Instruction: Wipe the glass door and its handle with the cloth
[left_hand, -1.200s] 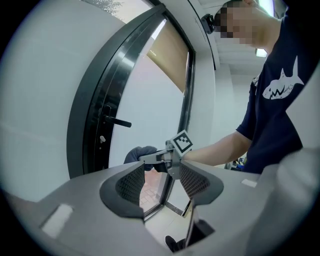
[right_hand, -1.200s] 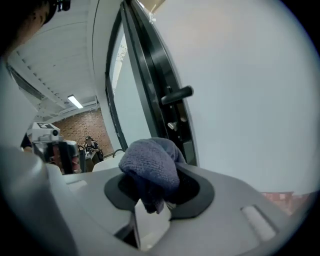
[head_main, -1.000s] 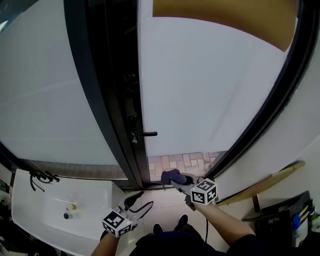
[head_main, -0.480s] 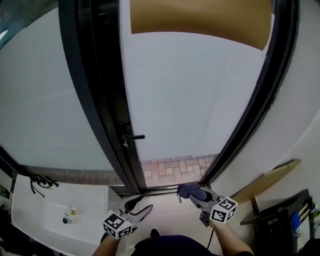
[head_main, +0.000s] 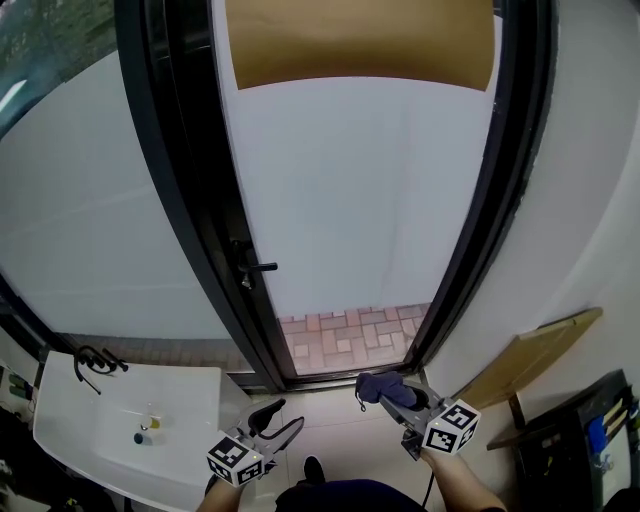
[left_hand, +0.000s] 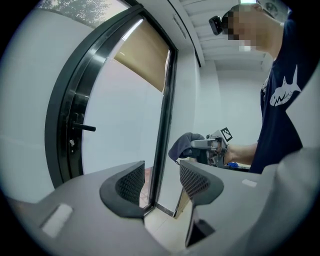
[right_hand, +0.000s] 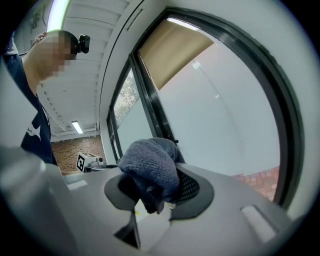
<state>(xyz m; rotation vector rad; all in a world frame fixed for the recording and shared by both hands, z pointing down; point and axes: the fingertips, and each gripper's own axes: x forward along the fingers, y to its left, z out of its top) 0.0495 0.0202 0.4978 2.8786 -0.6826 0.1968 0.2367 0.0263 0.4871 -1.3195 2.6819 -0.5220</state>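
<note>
1. A tall glass door (head_main: 360, 200) in a dark frame (head_main: 190, 220) fills the background. A tan blind (head_main: 360, 45) covers its top, and brick paving (head_main: 350, 335) shows through its lowest strip. A white basin (head_main: 100, 420) with a dark tap (head_main: 92, 360) sits low on the left, and a wooden board (head_main: 535, 358) leans at the right.
2. The right gripper (head_main: 388, 392) has its jaws clamped on a dark blue cloth (head_main: 378, 385). In the right gripper view the cloth bulges up and forward between the jaws and hides their tips.
3. The cloth is held low, near the bottom right corner of the door and just in front of the frame's foot. Whether it touches the frame cannot be told.
4. The right forearm (head_main: 465, 480) comes in bare from the lower right, and the gripper points up and left toward the door's base.
5. The left gripper (head_main: 277, 415) has its jaws spread with nothing between them. Only the frame and the floor show through the gap in its own view.
6. It hangs low over the floor, left of the right gripper and apart from it, aimed toward the door.
7. The handle (head_main: 258, 266), a dark lever on the door's left edge, sits well above both grippers, and neither touches it.
</note>
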